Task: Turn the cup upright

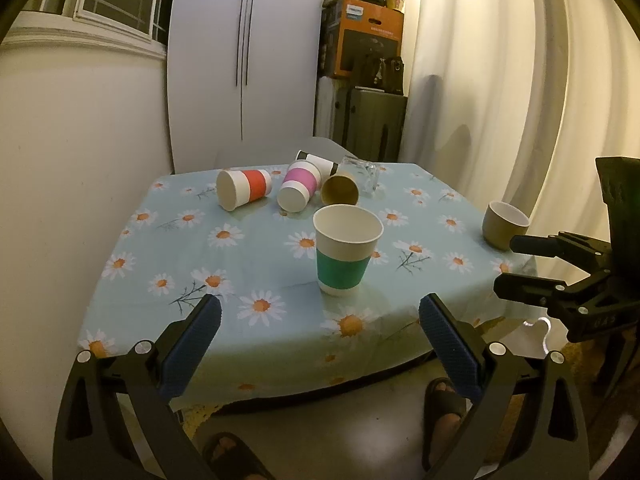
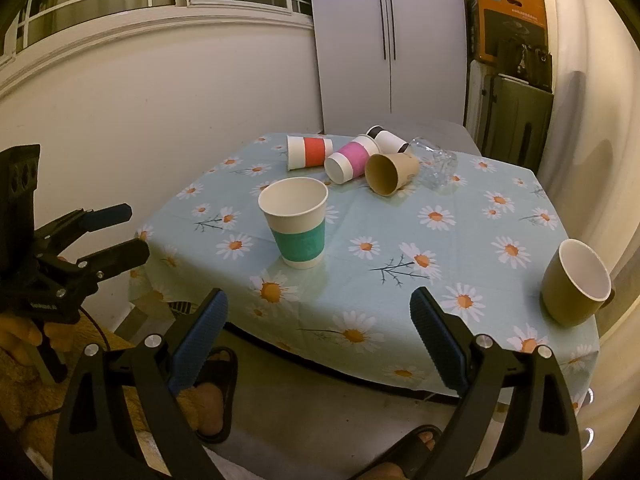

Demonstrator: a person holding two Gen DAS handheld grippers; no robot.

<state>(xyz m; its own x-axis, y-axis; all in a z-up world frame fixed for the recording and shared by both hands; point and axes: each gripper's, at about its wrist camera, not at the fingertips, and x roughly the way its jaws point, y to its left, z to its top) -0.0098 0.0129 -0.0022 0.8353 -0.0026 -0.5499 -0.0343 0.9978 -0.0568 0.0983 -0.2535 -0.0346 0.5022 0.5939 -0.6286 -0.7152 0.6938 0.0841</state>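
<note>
A green-banded paper cup (image 1: 346, 250) (image 2: 298, 227) stands upright near the table's front. Behind it lie several cups on their sides: a red-banded one (image 1: 244, 189) (image 2: 309, 151), a pink-banded one (image 1: 300, 185) (image 2: 347, 163), a brown one (image 1: 341, 190) (image 2: 390, 173), a black-and-white one (image 1: 316, 160) (image 2: 387, 139) and a clear glass (image 1: 361, 172) (image 2: 436, 162). A brown mug (image 1: 504, 225) (image 2: 576, 283) stands upright at the right edge. My left gripper (image 1: 320, 320) is open and empty before the table's front edge. My right gripper (image 2: 319, 312) is open and empty, also short of the table.
The table (image 1: 248, 264) has a light blue daisy cloth. A white wall and window lie left, a white cabinet (image 1: 244, 60) behind, boxes and a suitcase (image 1: 368, 120) at back right, curtains right. Sandalled feet (image 1: 444, 408) are on the floor below.
</note>
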